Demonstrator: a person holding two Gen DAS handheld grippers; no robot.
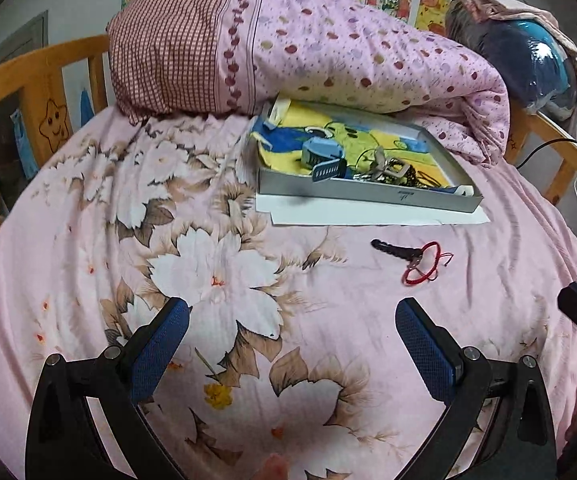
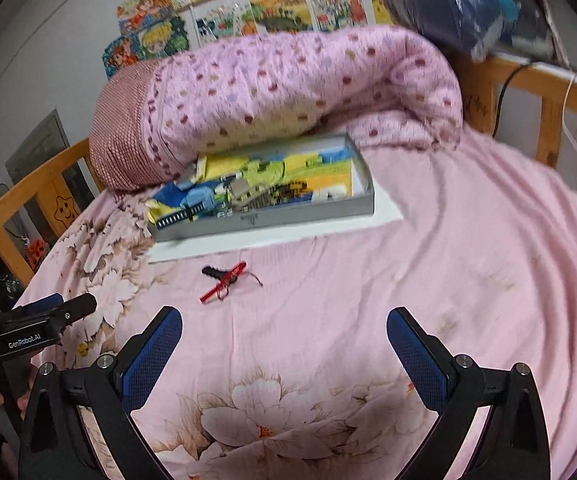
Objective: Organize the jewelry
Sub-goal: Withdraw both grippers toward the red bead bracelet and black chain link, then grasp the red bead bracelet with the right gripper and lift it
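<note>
A shallow grey box point(image 1: 368, 194) point(image 2: 264, 218) lies on the pink floral bed, on a white sheet. It holds a blue watch point(image 1: 322, 158) point(image 2: 196, 204), metal pieces point(image 1: 386, 168) and dark chains on a colourful lining. In front of the box a red string bracelet point(image 1: 422, 264) point(image 2: 224, 284) lies with a black bar-shaped piece point(image 1: 394, 251) point(image 2: 214, 272). My left gripper point(image 1: 292, 312) is open and empty, above the sheet, left of and nearer than the bracelet. My right gripper point(image 2: 284, 322) is open and empty, nearer than the bracelet.
A rolled pink dotted quilt point(image 1: 308, 44) point(image 2: 288, 96) lies right behind the box. A wooden bed rail point(image 1: 36, 80) point(image 2: 528, 80) runs around the bed, with a cable and a white hanger at the right. A wrapped blue bundle point(image 1: 528, 64) sits on the far corner.
</note>
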